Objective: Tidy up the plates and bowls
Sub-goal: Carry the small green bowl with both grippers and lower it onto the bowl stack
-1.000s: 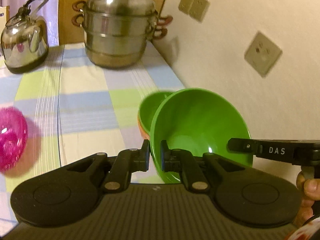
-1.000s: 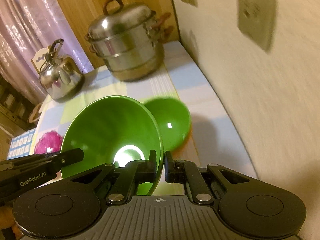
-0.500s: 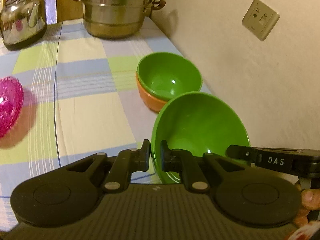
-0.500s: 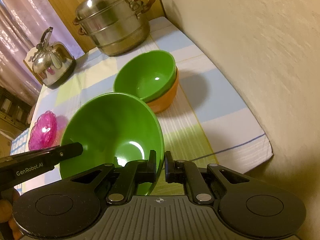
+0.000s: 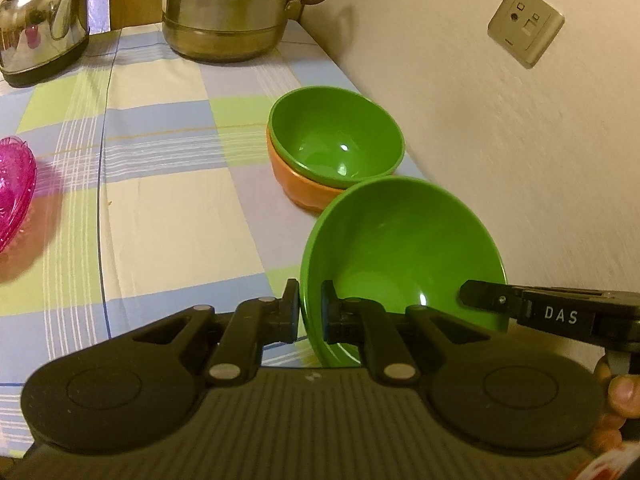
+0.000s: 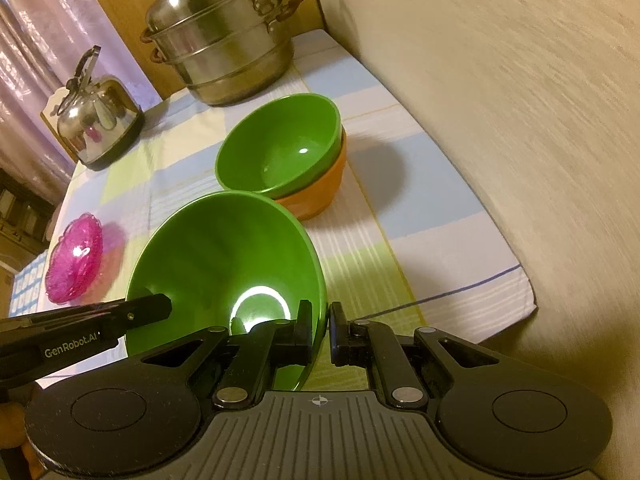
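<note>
Both grippers hold one large green bowl (image 5: pixel 404 248) by its rim, above the table's near right corner. My left gripper (image 5: pixel 310 312) is shut on its left rim. My right gripper (image 6: pixel 320 330) is shut on its right rim; the bowl (image 6: pixel 224 264) is tilted toward the cameras. Just beyond it a smaller green bowl (image 5: pixel 336 144) sits nested in an orange bowl (image 5: pixel 296 184) on the checked tablecloth (image 5: pixel 168 208). The stack also shows in the right wrist view, green bowl (image 6: pixel 280 148) in orange bowl (image 6: pixel 320 196).
A steel steamer pot (image 5: pixel 232 8) and a steel kettle (image 5: pixel 40 20) stand at the table's far end. A pink glass dish (image 5: pixel 12 196) sits at the left. A wall (image 5: pixel 500 120) with a socket (image 5: pixel 524 24) runs along the right edge of the table.
Both grippers with the large green bowl have pulled back and risen; the stacked bowls, hidden behind it a second ago, now show fully beyond it.
</note>
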A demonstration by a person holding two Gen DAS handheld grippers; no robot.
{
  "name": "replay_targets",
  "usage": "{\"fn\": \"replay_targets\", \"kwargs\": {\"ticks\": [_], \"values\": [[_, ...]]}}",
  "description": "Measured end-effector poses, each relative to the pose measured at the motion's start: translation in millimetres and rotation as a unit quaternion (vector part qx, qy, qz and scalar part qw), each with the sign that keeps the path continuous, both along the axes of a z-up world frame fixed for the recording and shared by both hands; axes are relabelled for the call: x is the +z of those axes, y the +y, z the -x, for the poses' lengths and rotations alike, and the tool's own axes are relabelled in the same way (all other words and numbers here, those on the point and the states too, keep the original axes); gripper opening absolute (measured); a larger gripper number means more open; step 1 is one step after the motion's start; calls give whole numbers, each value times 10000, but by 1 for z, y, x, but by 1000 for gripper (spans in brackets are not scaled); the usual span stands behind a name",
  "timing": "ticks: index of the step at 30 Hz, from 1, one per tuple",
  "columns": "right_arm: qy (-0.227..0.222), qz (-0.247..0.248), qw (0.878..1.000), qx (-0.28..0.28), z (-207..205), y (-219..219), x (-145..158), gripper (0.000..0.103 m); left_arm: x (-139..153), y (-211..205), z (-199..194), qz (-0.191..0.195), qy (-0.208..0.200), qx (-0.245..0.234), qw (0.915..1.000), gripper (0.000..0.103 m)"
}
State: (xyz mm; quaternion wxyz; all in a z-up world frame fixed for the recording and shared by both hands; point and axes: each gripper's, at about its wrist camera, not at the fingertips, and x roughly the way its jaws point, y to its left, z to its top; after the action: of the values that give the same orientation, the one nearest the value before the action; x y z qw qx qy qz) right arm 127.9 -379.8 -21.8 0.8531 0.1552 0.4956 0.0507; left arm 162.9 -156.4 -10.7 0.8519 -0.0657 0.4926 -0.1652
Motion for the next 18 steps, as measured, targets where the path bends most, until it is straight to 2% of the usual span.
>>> {"fn": "replay_targets", "kwargs": {"ticks": [9, 18], "values": [[-263, 56, 9996, 51, -24, -5, 27, 8, 26, -5, -33, 103, -252, 48, 9996, 9], [-389, -86, 9992, 46, -93, -20, 41, 8, 35, -15, -101, 60, -378, 105, 9992, 9]]}}
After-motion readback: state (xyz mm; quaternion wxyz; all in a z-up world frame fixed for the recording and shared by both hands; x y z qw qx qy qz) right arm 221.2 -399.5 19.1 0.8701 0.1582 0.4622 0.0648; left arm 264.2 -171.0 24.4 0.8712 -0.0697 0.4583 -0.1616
